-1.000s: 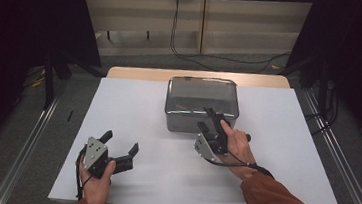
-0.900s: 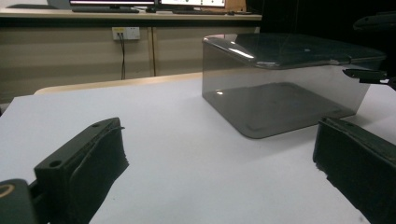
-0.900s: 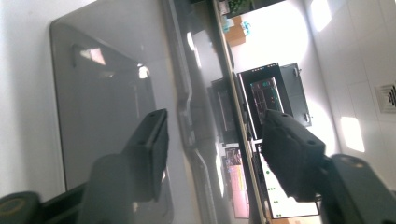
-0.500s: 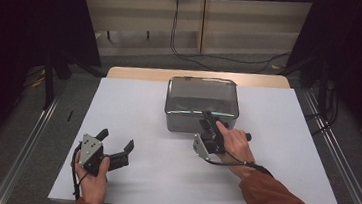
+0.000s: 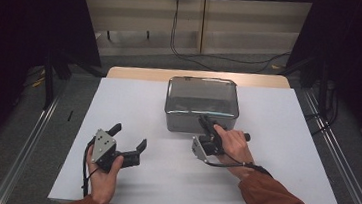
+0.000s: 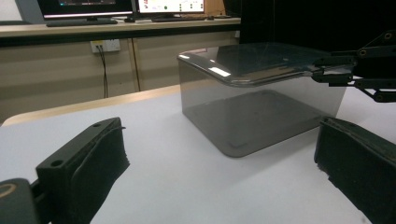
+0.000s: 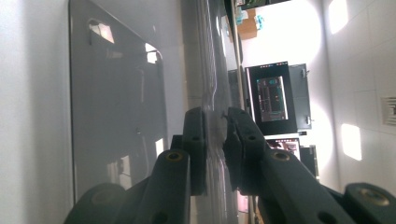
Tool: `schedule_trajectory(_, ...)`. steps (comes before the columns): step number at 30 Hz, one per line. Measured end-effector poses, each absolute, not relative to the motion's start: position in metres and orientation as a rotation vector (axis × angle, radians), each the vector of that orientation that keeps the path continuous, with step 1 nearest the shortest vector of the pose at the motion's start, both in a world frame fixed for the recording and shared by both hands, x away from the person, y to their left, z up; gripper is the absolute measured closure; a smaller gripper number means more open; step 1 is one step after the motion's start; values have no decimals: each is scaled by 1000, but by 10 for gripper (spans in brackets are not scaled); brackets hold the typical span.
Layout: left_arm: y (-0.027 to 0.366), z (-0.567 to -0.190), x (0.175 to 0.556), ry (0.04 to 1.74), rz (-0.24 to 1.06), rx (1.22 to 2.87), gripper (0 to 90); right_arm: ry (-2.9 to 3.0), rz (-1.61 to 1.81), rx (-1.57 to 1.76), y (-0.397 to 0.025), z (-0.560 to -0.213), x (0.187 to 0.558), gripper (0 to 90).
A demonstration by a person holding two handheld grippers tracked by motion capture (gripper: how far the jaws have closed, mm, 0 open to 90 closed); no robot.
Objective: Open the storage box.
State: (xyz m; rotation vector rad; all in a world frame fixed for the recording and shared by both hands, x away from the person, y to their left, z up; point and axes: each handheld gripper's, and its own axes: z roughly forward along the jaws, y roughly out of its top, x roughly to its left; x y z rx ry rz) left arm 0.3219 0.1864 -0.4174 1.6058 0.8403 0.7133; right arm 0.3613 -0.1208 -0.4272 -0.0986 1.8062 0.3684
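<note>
Right claw [image 5: 206,122] newly clamped on smoky, translucent box's [image 5: 201,104] rim.

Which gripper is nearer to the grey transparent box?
Right. The right gripper is clamped on the box rim; the left gripper rests open on the table, apart from it.

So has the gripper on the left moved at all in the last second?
Yes. The left gripper has drifted slightly left and toward the person, away from the grey box.

The high view looked down from overhead; both gripper views, low and close, shared the grey box [image 5: 202,104] [image 6: 257,100] [image 7: 116,107], the right seemingly rolled sideways.
</note>
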Motion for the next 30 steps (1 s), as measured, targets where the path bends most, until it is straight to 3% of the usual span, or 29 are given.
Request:
schedule_trajectory(4,179,-414,329,818,642,1618,20,1809,377,-89,-121,-426,361,788)
schedule_trajectory(20,161,-410,348,717,620,1699,36,1803,400,-72,-122,-418,363,792)
schedule_trajectory(30,156,-412,364,744,612,1669,44,1791,427,-60,-123,-412,364,793)
